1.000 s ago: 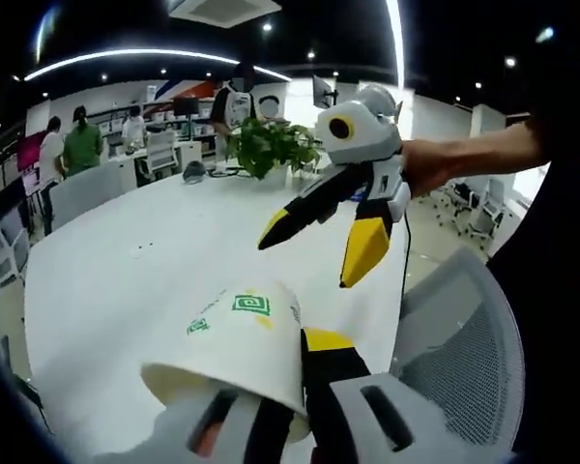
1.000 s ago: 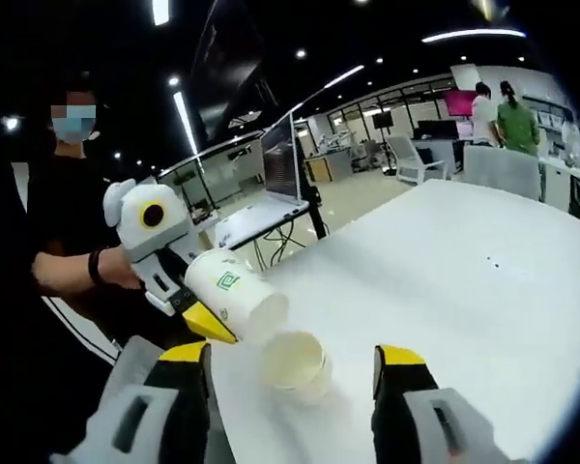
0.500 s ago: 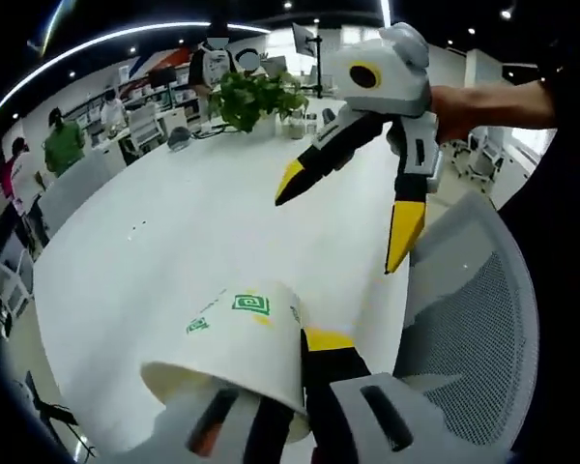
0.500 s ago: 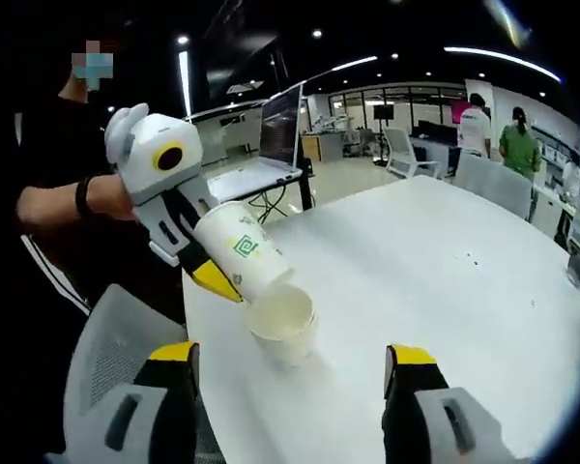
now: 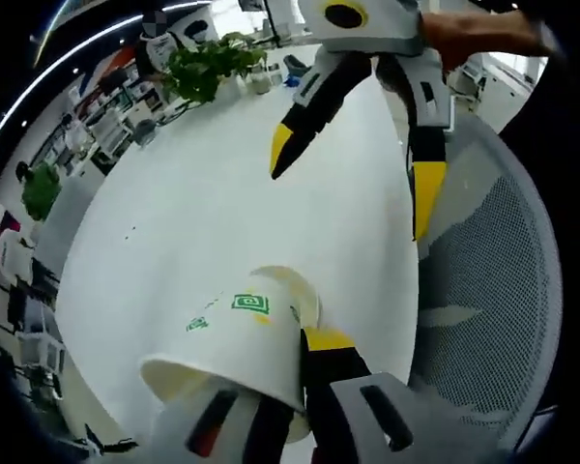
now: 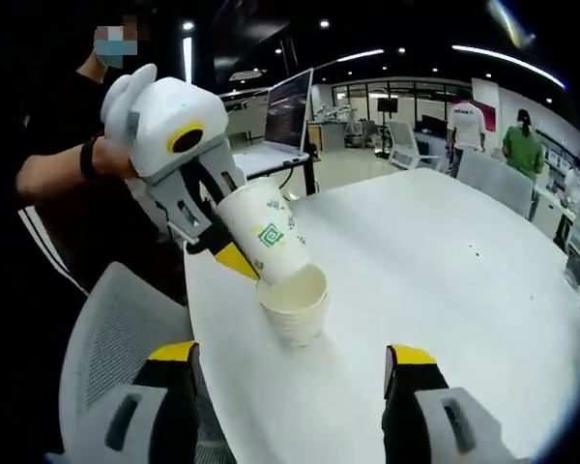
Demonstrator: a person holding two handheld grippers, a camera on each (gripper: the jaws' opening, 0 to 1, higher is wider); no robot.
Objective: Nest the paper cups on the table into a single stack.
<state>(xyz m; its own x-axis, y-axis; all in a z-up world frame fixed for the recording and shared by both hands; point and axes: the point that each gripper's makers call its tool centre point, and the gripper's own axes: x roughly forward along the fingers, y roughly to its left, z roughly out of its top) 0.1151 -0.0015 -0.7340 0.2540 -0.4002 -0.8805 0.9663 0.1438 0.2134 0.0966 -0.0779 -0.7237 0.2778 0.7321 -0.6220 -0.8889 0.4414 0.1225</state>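
Note:
My left gripper (image 5: 263,372) is shut on a white paper cup (image 5: 234,340) with a green logo. The cup is tilted, with its base pointing down. In the right gripper view that held cup (image 6: 269,232) dips its base into the mouth of a second cup (image 6: 296,304), which stands upright on the white table (image 6: 445,309). The left gripper (image 6: 244,249) comes in there from the upper left. The rim of the standing cup (image 5: 302,290) peeks out behind the held one. My right gripper (image 6: 290,354) stands open just short of the standing cup, and its spread yellow-tipped jaws also hang over the table as the right gripper (image 5: 353,188).
A grey mesh chair (image 5: 488,290) stands at the table's near edge, also seen as the chair (image 6: 97,329). A potted plant (image 5: 205,66) sits at the table's far end. A laptop (image 6: 288,108) rests on a side desk. People (image 6: 466,121) stand far behind.
The left gripper has swung the held cup more upright and lowered its base into the standing cup's mouth. The right gripper stays open, with nothing between its jaws.

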